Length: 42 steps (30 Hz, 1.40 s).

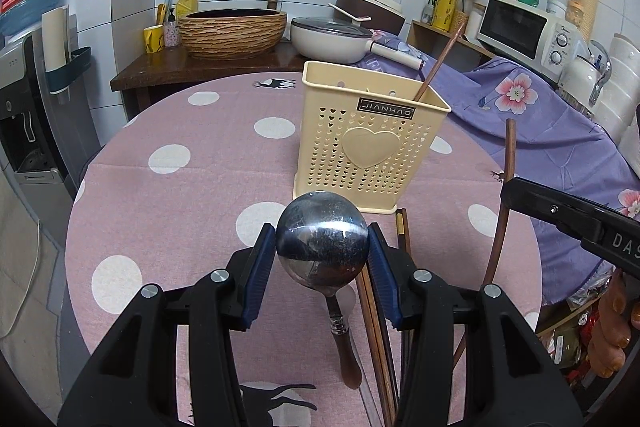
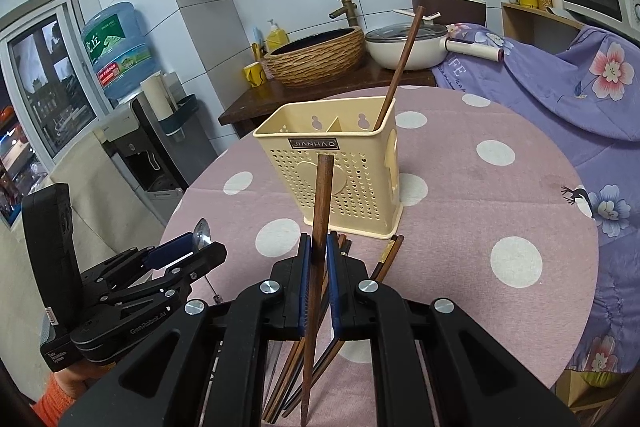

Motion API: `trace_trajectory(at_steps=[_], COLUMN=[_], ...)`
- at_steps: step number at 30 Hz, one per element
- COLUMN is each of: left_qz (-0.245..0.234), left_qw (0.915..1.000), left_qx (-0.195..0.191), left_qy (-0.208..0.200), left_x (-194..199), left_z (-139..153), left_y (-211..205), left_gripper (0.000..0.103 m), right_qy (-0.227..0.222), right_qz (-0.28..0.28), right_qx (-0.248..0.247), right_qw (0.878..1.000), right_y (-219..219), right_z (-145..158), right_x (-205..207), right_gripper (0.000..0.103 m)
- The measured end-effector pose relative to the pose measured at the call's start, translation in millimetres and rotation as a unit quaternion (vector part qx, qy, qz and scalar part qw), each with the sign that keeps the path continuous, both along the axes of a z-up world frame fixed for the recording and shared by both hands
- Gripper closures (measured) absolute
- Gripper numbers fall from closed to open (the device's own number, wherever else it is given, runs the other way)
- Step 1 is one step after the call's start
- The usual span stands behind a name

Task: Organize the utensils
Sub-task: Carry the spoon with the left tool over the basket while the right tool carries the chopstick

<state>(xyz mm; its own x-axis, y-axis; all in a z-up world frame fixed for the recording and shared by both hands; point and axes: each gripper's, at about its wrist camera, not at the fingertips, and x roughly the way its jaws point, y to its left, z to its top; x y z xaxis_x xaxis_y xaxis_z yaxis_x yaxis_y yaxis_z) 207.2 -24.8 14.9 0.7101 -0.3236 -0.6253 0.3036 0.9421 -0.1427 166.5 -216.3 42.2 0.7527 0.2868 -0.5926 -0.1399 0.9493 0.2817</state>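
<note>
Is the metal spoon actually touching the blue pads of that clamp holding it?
Touching. In the left wrist view, the left gripper's blue pads press both sides of the spoon's bowl, no gap.

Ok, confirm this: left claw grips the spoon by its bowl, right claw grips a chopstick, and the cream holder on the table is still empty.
Not empty. The right wrist view shows one chopstick already standing in the cream holder. The rest holds: the left claw grips the spoon by its bowl, and the right claw grips a chopstick.
</note>
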Motion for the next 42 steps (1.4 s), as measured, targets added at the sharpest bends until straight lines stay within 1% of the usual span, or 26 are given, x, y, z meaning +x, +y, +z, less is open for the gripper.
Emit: trace_trajectory(at_steps=[10,20,29,33,35,37,39,42], left_qz=[0.001,0.000,-0.008,-0.015,-0.019,-0.023,-0.024,-0.021], left_qw=[0.9999,0.9996,0.9987,0.9980,0.9974,0.9964,0.9951,0.9916], left_qx=[-0.002,-0.005,-0.004,-0.007,-0.007,-0.008,-0.008,-0.002], left_qy=[-0.015,-0.028,-0.049,-0.061,-0.070,-0.081,-0.096,-0.127], left_x=[0,4,9,15,18,23,29,39], left_z=[12,25,48,66,79,94,112,143], left_y=[0,-2,-8,-9,-11,-13,-14,-18], left_gripper=[0.056,0.056,0.056,0.056,0.056,0.056,0.056,0.056], right_qy=[-0.032,-0.048,-0.073,-0.085,-0.099,-0.115,-0.136,-0.165], right_qz=[0.008,0.009,0.008,0.008,0.005,0.001,-0.003,-0.009], right_qx=[-0.026,-0.024,-0.011,-0.004,-0.001,0.002,-0.005,-0.018], right_qw=[0.999,0.999,0.997,0.996,0.995,0.993,0.991,0.986], right_y=[9,8,5,1,-2,-5,-4,-2], right_z=[15,27,51,68,81,95,114,140], right_x=[-10,-10,-3,4,8,12,18,29], right_gripper=[0.095,0.095,0.095,0.095,0.095,0.095,0.095,0.095])
